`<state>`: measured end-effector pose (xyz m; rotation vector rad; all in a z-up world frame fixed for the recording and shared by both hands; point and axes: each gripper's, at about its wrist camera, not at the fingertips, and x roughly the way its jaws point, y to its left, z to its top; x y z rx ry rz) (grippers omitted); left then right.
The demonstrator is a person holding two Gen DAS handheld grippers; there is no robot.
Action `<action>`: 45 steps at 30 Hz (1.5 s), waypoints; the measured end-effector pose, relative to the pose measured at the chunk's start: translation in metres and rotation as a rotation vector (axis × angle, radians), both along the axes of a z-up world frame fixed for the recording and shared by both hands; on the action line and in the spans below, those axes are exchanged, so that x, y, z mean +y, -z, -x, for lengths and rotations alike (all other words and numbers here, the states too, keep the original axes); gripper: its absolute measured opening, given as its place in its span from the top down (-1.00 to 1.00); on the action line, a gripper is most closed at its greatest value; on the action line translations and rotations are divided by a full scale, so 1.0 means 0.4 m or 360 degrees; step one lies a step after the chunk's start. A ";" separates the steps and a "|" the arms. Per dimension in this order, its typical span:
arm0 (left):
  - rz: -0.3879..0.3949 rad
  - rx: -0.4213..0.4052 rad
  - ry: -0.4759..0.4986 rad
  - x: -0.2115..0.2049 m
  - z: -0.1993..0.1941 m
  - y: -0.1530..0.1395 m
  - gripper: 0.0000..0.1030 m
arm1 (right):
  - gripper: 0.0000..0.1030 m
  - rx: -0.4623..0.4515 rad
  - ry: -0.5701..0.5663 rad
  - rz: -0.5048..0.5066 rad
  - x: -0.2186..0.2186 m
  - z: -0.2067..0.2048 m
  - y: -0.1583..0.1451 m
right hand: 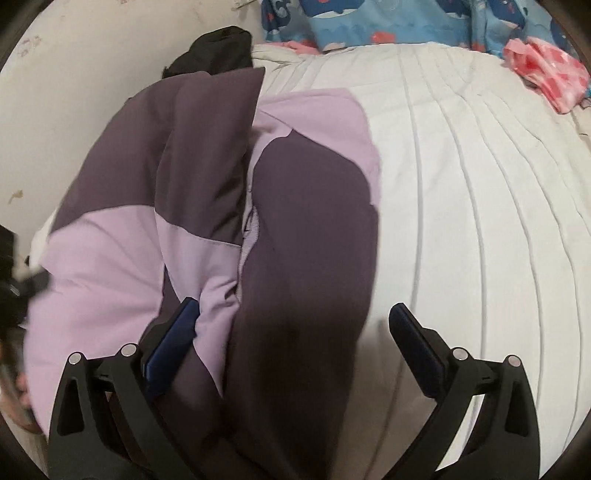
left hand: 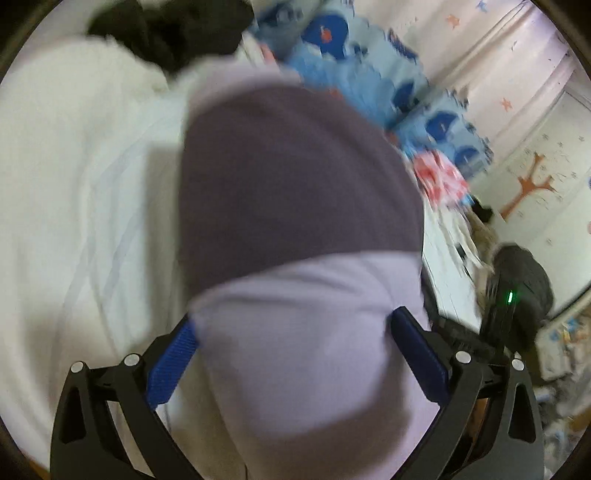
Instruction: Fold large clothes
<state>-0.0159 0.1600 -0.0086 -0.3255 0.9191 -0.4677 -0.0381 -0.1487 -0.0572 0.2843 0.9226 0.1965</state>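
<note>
The two-tone purple jacket lies on the white quilted bed, toward the bed's wall side, its dark and lilac panels partly overlapped.

The right claw points along the bed toward the blue patterned bedding at the far end. Its jaws are spread wide and released: the left finger rests over the lilac and dark cloth, and the right finger hangs over bare quilt just beside the jacket's edge.

The left claw is pushed close into the jacket, with a lilac bulge of cloth filling the gap between its wide-spread blue pads; whether they press the fabric cannot be told through the blur.

Only the right view shows a black garment past the jacket's far end and a pink cloth across the bed. Only the left view shows the wall with star stickers and a dark chair beyond the bed.
</note>
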 end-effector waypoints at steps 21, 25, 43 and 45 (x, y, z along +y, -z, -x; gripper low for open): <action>-0.0619 -0.0234 -0.0005 -0.183 -0.021 -0.006 -0.90 | -0.89 -0.0034 0.0045 0.0048 -0.002 -0.349 -0.052; -0.0751 -0.0287 0.0010 -0.232 -0.020 0.001 -0.90 | -0.89 0.0003 0.0120 -0.0314 -0.073 -0.368 0.042; -0.0751 -0.0337 -0.0050 -0.208 -0.006 0.014 -0.90 | -0.88 -0.0029 0.0071 -0.0220 -0.096 -0.227 -0.061; -0.0747 -0.0337 -0.0057 -0.206 -0.005 0.013 -0.90 | -0.88 -0.0121 0.0050 -0.0184 -0.085 -0.151 -0.111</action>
